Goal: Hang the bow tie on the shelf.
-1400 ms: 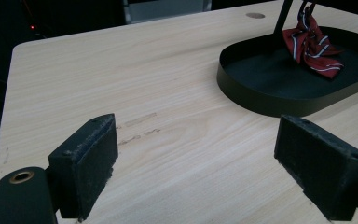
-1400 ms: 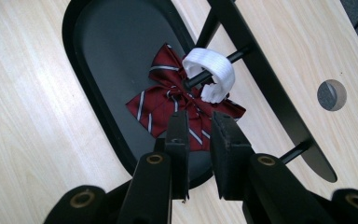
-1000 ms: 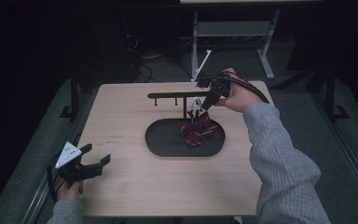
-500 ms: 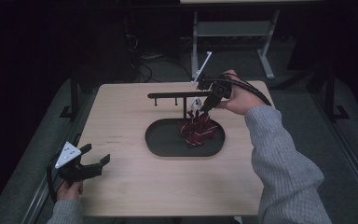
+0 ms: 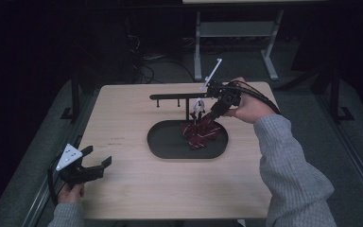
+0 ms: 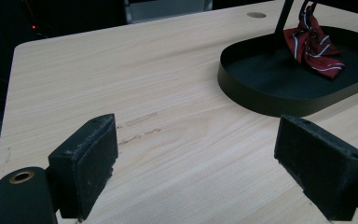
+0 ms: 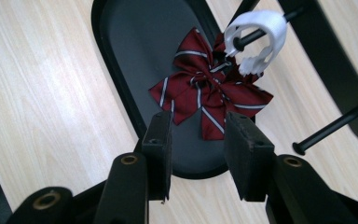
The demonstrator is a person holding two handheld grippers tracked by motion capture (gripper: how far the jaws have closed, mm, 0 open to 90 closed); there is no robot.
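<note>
One bow tie (image 7: pixel 209 95), dark red with pale stripes, hung by a white loop (image 7: pixel 256 35) from a peg (image 7: pixel 261 30) of the black rack (image 5: pixel 179 97). Lower wings draped onto the floor of the oval black tray (image 5: pixel 163 146). Positioned just beyond the pad tips of the right gripper (image 7: pixel 198 140), in line with the gap between them, not clamped and not touched by either pad. Right jaws apart, just opened further, nothing between the pads. Second bare peg (image 7: pixel 331 128) off to the right of the right-hand pad. Tray rim directly beneath both pads; light wooden table (image 5: pixel 123 113) on either side of it.

In the high view: right gripper (image 5: pixel 207 115) angled down over the far end of the tray, gripped by the right hand (image 5: pixel 246 106), grey sleeve (image 5: pixel 288 165) behind it. Grey three-cornered plate (image 5: pixel 211 73) raised above the gripper body.

Left gripper (image 6: pixel 196 154) well apart from the bow tie, near the front left corner of the table, held by the left hand (image 5: pixel 68 191). Left jaws wide apart, nothing between the pads, bare table surface in the gap. Tray and bow tie (image 6: pixel 314 44) far ahead and to the right of the right-hand pad.
</note>
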